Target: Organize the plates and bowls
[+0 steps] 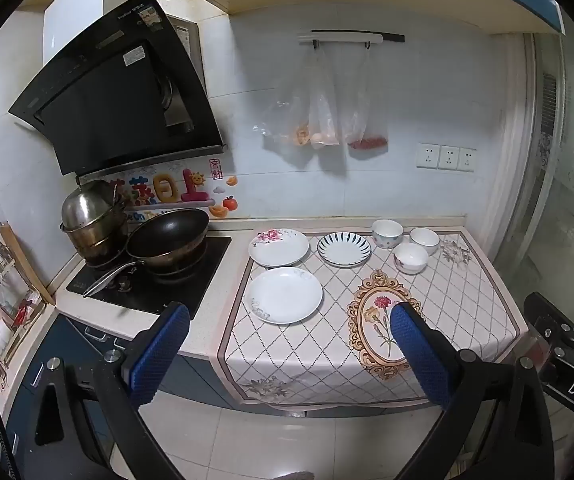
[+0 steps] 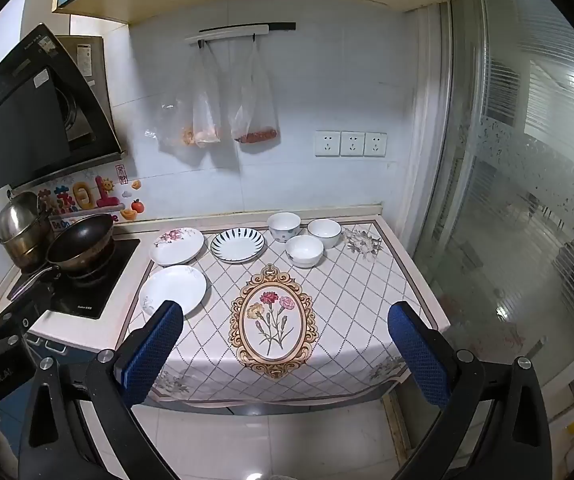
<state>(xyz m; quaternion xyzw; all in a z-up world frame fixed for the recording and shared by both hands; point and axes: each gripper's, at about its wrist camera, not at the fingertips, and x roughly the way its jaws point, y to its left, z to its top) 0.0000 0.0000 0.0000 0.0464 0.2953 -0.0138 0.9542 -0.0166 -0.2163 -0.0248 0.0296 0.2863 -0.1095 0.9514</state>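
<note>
Three round ceramic plates and three white ceramic bowls sit upright and empty on a diamond-patterned tablecloth [image 2: 347,280] over a kitchen counter: a rose-printed plate [image 2: 176,246], a blue-striped plate [image 2: 238,244] and a plain white plate [image 2: 173,289] at left, with the dotted bowl [image 2: 283,227], blue-rimmed bowl [image 2: 324,233] and nearer bowl [image 2: 304,251] clustered at the back right. The left gripper [image 1: 289,346] and right gripper [image 2: 285,346] hang before the counter, blue textured pads spread wide, holding nothing.

My left gripper [image 1: 291,344] and right gripper [image 2: 285,342] have black frames, silver screws and blue textured pads [image 2: 152,354]; white lettering marks their housings.
</note>
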